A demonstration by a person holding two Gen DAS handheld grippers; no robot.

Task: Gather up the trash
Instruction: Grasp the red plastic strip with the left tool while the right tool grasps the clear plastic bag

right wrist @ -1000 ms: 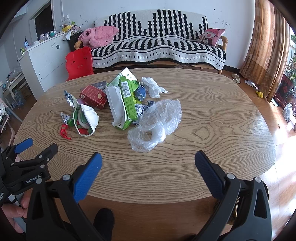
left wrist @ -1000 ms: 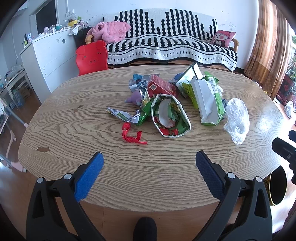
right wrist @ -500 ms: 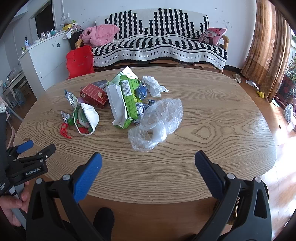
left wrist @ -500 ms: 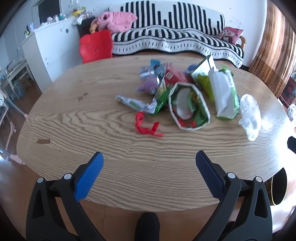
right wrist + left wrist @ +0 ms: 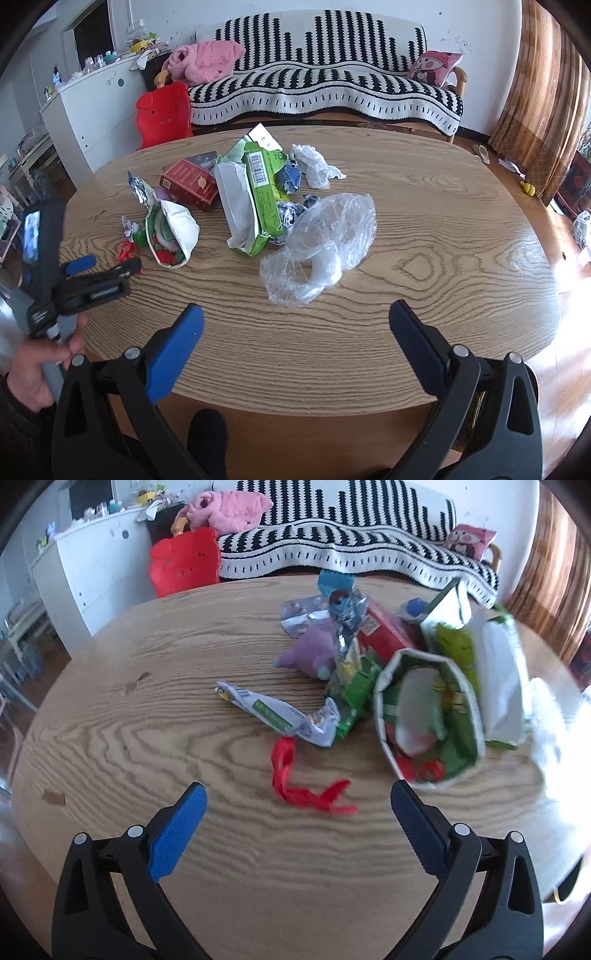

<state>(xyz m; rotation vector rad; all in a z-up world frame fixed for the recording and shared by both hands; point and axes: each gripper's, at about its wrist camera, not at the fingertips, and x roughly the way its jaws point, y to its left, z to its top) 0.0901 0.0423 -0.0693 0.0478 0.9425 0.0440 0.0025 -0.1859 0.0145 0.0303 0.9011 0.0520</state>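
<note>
A heap of trash lies on the oval wooden table (image 5: 147, 738). In the left wrist view my left gripper (image 5: 297, 805) is open and empty, low over the table, with a crumpled red wrapper (image 5: 299, 786) just ahead between its fingers. Behind lie a silver-green wrapper (image 5: 280, 716), an open green-white bag (image 5: 428, 723) and a red box (image 5: 384, 635). In the right wrist view my right gripper (image 5: 295, 321) is open and empty, near the front edge, short of a clear plastic bag (image 5: 321, 243). The left gripper (image 5: 99, 271) shows there too, by the red wrapper (image 5: 125, 253).
A green-white packet (image 5: 251, 199), a white tissue (image 5: 314, 166) and a red box (image 5: 188, 182) lie farther back. A striped sofa (image 5: 325, 85), a red chair (image 5: 162, 110) and a white cabinet (image 5: 88, 107) stand behind the table. A dark bin (image 5: 565, 890) sits beyond the table's right edge.
My left gripper has moved forward over the table toward the red wrapper, which now lies close between its fingers. The right gripper has barely moved. Both stay open.
</note>
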